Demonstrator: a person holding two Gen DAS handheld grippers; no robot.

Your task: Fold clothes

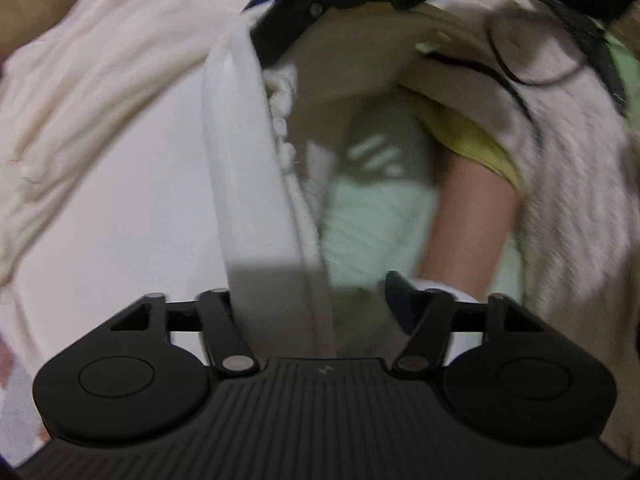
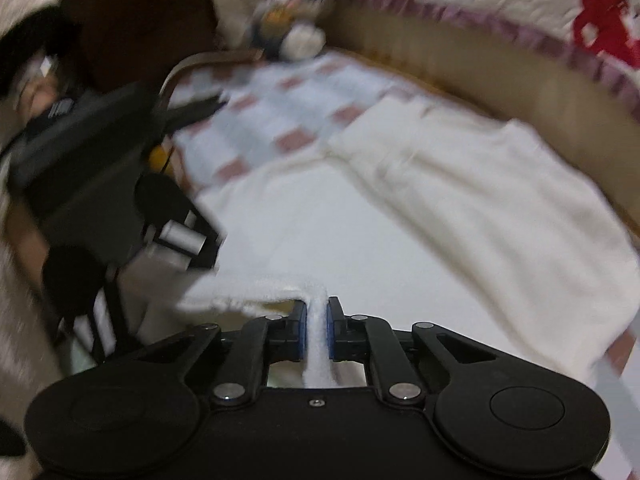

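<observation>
across the bed (image 2: pixel 256 108), on its checked blue-and-red cover, lies the cream knit garment (image 2: pixel 460 200), spread mostly flat with soft creases. its long axis runs from the near edge, by the claws, away toward the bed's far right side, where it ends at a tan border. one near edge is lifted off the bed into a narrow white fold that points back toward the right wrist camera. the right claw (image 2: pixel 316 330) is closed on that fold, its blue pads pressing the cloth from both sides. in the left wrist view the same garment (image 1: pixel 120 128) fills the left half, and a raised band of it runs lengthwise up the picture to the tip of the other claw. the left claw (image 1: pixel 316 300) has this band between its fingers; blur keeps me from telling whether it pinches the cloth. a person's forearm, in a fuzzy pale sleeve (image 1: pixel 568 184), shows at the right. a soft toy (image 2: pixel 292 20) sits at the bed's far end.
</observation>
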